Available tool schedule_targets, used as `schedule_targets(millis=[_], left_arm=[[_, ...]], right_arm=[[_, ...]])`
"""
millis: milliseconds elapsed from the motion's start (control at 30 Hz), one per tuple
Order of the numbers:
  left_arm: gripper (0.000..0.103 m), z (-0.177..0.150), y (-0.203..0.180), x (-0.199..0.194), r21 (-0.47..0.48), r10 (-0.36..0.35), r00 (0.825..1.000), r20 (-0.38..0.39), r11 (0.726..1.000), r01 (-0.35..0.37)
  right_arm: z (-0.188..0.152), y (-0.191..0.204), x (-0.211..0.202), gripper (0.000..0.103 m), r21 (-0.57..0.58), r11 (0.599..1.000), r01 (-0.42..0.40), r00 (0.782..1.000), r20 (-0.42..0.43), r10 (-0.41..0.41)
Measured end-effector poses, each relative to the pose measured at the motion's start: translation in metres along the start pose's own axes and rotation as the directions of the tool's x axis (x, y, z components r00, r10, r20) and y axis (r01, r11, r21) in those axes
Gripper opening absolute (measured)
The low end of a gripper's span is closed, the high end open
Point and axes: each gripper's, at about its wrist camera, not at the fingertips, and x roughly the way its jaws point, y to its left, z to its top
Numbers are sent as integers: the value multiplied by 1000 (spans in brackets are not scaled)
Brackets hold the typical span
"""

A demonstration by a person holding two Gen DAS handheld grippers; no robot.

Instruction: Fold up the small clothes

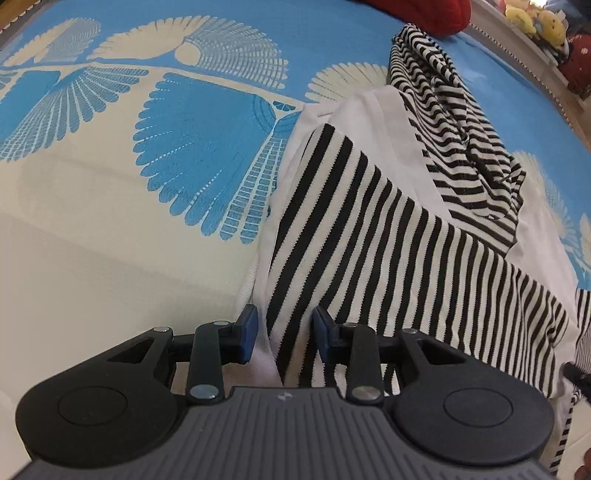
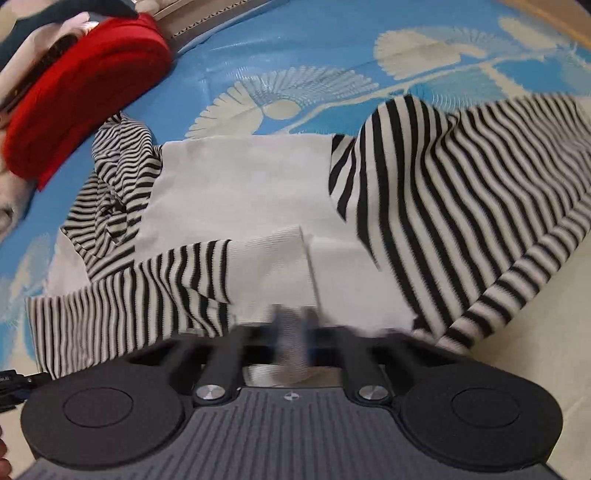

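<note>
A small hooded garment with a white body (image 2: 236,184) and black-and-white striped sleeves and hood lies on a blue and cream patterned mat. In the left wrist view my left gripper (image 1: 284,334) stands around the end of a striped sleeve (image 1: 351,229), which is folded across the white body (image 1: 373,114); there is a gap at each pad. The striped hood (image 1: 454,122) lies bunched at the far end. In the right wrist view my right gripper (image 2: 293,336) is blurred, its jaws close together on the white hem; the other striped sleeve (image 2: 129,295) lies at the left.
A red cushion (image 2: 81,92) sits at the mat's far left in the right wrist view. Yellow plush toys (image 1: 535,22) sit beyond the mat's edge at the top right of the left wrist view. The patterned mat (image 1: 147,147) stretches to the left.
</note>
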Motion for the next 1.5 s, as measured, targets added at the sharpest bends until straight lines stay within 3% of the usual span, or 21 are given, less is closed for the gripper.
schedule_targets(millis=[133,267,400,433,467,500,567,600,700,800,900,1000,1067,1167,1267,1300,1500], left_arm=[[37,6,-2,-11,-15,-41,997,65,999,42],[37,9,2,-14,-74,-82,989,122,993,92],[31,14,5,-17,-103,-104,975,195,987,126],[28,15,4,-18,-105,-123,971,206,984,147],[28,16,4,-16,-104,-136,968,210,981,161],[28,16,4,-12,-101,-138,971,196,982,159],[26,15,2,5,-96,-53,994,91,993,62],[23,13,1,10,-84,-5,998,65,996,11],[24,17,-11,-4,-33,25,997,78,999,-23],[24,17,-22,-29,25,-32,994,103,999,30],[24,3,-32,-39,85,-107,993,49,991,103],[24,-23,-38,-29,155,-68,997,-39,985,74],[24,-43,-37,-10,183,-16,991,-131,982,40],[26,-50,-49,-16,250,17,996,-90,968,6],[36,-45,-61,-38,261,-32,999,-9,965,33],[41,-45,-66,-43,270,-45,999,9,962,41],[41,-43,-85,-41,282,-104,994,18,955,95]], right_arm=[[6,11,-25,0,-77,996,43,992,120,-33],[11,7,-32,0,-56,993,104,980,177,-93],[6,12,-23,6,-60,995,-75,991,103,81],[4,13,-17,9,-65,993,-100,992,64,104],[2,14,-9,19,-64,993,-103,995,4,103],[-1,12,2,27,-52,996,-78,995,-58,75],[-6,2,18,24,-6,1000,-11,992,-125,10],[-5,-1,18,23,16,1000,-21,993,-117,23],[2,8,10,26,-20,1000,-14,996,-87,12],[8,12,3,29,-41,999,-25,998,-51,23],[7,9,7,34,-49,999,15,996,-84,-19],[2,-1,12,34,-22,998,57,991,-117,-59],[3,-8,10,34,25,999,37,992,-120,-34],[7,-11,-4,34,59,998,8,998,-65,-4],[16,-19,-24,34,65,998,-20,999,28,18],[20,-26,-30,34,76,997,-18,998,58,14],[40,-103,-56,34,237,971,36,981,179,-80]])
